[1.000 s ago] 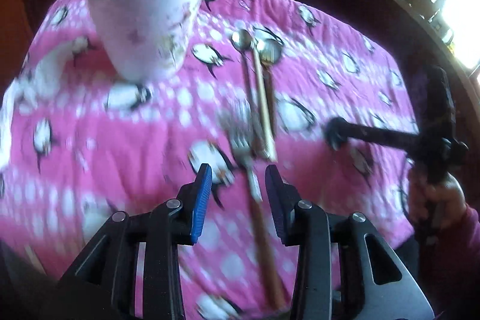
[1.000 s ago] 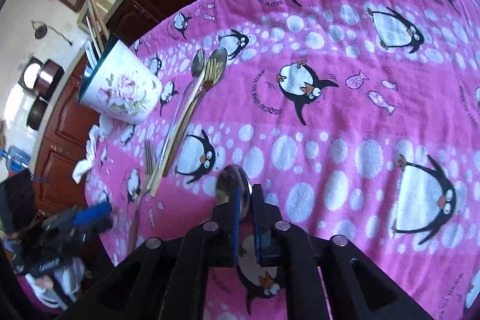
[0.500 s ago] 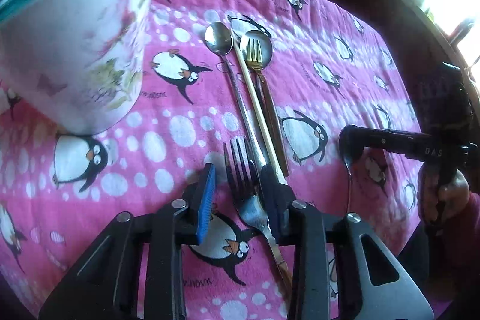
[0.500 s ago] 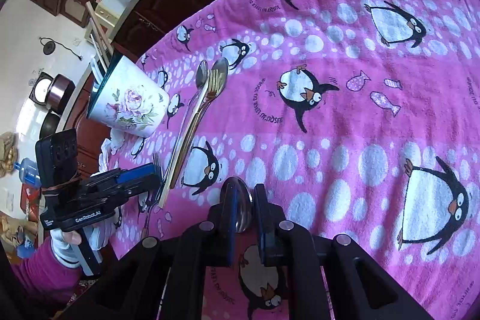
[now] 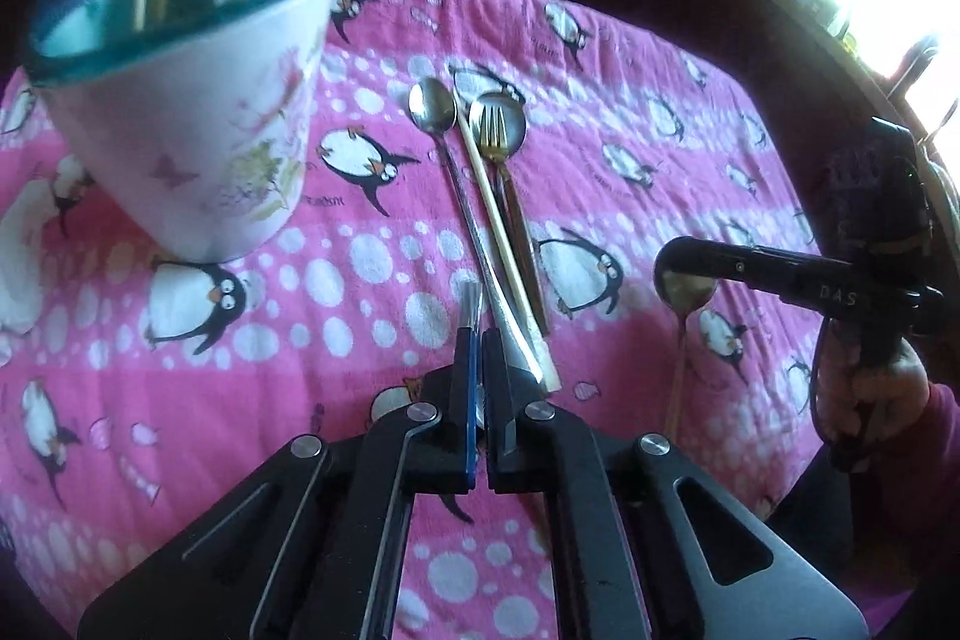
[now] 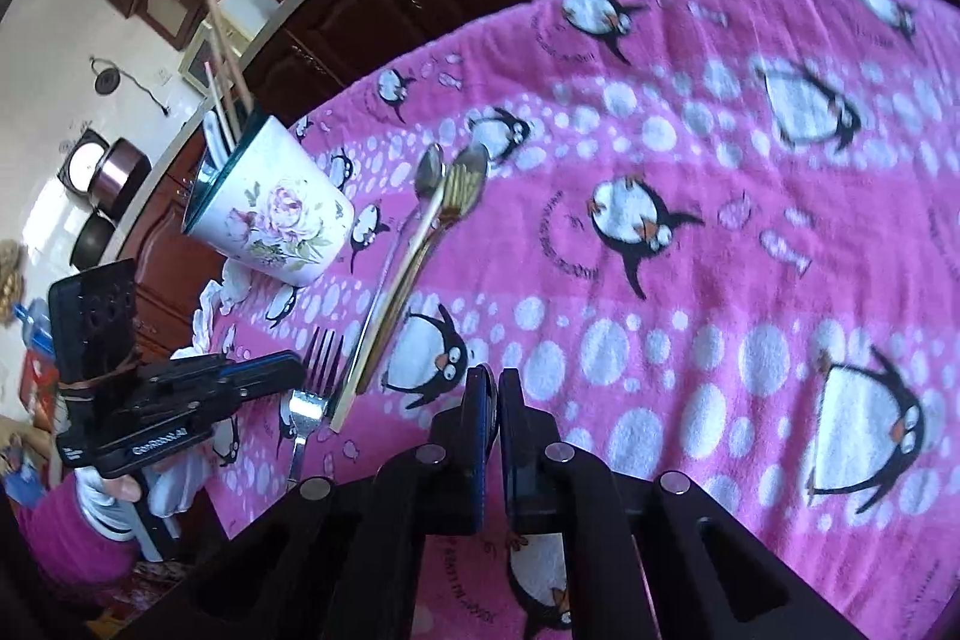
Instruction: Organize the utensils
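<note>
A: Pink penguin cloth (image 5: 372, 280), floral cup (image 5: 180, 148) at the back with sticks standing in it. The left gripper (image 5: 477, 340) has just been closing and is clamped on the silver fork (image 6: 312, 388), still flat on the cloth.

B: And the right gripper (image 6: 495, 382) pinches a spoon (image 5: 684, 289).

A: Pickup step, I'd say. Next, lift each and carry it to the cup.

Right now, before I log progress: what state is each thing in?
Left gripper: jaws just closed on silver fork.
Right gripper: jaws just closed tighter on spoon.
Cup: upright, utensils standing inside.
Long spoon, gold fork, chopstick: lying on cloth.
</note>
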Tool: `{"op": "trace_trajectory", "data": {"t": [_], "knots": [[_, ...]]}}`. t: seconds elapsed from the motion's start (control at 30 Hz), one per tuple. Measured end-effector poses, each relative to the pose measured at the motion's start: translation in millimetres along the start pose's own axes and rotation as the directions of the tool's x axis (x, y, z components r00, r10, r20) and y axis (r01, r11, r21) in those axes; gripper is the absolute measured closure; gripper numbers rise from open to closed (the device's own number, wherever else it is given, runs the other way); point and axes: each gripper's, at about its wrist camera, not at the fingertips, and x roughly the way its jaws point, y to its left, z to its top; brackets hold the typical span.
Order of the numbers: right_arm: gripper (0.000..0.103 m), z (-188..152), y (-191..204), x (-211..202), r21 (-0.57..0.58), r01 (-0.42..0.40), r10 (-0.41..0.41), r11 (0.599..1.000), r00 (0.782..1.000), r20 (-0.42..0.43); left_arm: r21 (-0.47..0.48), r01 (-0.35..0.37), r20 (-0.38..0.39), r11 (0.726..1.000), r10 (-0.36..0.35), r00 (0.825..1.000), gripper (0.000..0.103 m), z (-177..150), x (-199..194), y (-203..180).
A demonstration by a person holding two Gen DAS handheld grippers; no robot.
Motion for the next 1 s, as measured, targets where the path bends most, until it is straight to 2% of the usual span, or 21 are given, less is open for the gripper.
{"op": "trace_trajectory", "data": {"t": [0.13, 0.23, 0.3, 0.33, 0.37, 0.47, 0.63, 0.77, 0.83, 1.0], "knots": [[0.1, 1, 7, -4, -0.019, 0.015, -0.015, 1.0, 1.0, 0.004, 0.009, -0.067, -0.008, 0.998, 0.067, 0.998, 0.103, -2, 0, -1], [0.1, -1, 7, -3, -0.015, 0.018, -0.018, 1.0, 1.0, -0.014, -0.042, -0.065, -0.022, 0.997, 0.064, 0.998, 0.101, -2, 0, 7], [0.1, -5, 3, -4, 0.012, -0.005, 0.005, 1.0, 1.0, -0.02, -0.06, -0.068, -0.029, 0.996, 0.066, 0.997, 0.091, -2, 0, 13], [0.1, -6, 1, -3, 0.019, -0.003, 0.003, 1.0, 1.0, -0.022, -0.064, -0.068, -0.036, 0.996, 0.066, 0.997, 0.08, -2, 2, 15], [0.1, -8, -3, -2, 0.029, 0.0, 0.001, 1.0, 1.0, -0.031, -0.066, -0.067, -0.039, 0.996, 0.065, 0.997, 0.074, -2, 2, 16], [0.1, -13, -15, 1, 0.065, -0.003, 0.006, 0.998, 0.999, -0.054, -0.059, -0.06, -0.055, 0.996, 0.057, 0.997, 0.074, 1, 12, 16], [0.098, -19, -25, 3, 0.102, -0.036, 0.042, 0.994, 0.997, -0.058, -0.037, -0.041, -0.077, 0.998, 0.038, 0.996, 0.074, 6, 31, 13], [0.098, -20, -27, 6, 0.125, -0.06, 0.068, 0.99, 0.996, -0.061, 0.005, -0.035, -0.095, 0.999, 0.035, 0.995, 0.092, 6, 34, 5], [0.098, -21, -22, 6, 0.104, -0.046, 0.052, 0.994, 0.997, -0.053, 0.029, -0.034, -0.09, 0.999, 0.037, 0.995, 0.101, 3, 31, 0], [0.1, -16, 4, -4, 0.008, -0.012, 0.012, 1.0, 1.0, -0.014, 0.003, -0.029, -0.015, 1.0, 0.029, 0.999, 0.102, -1, 10, 1]]}}
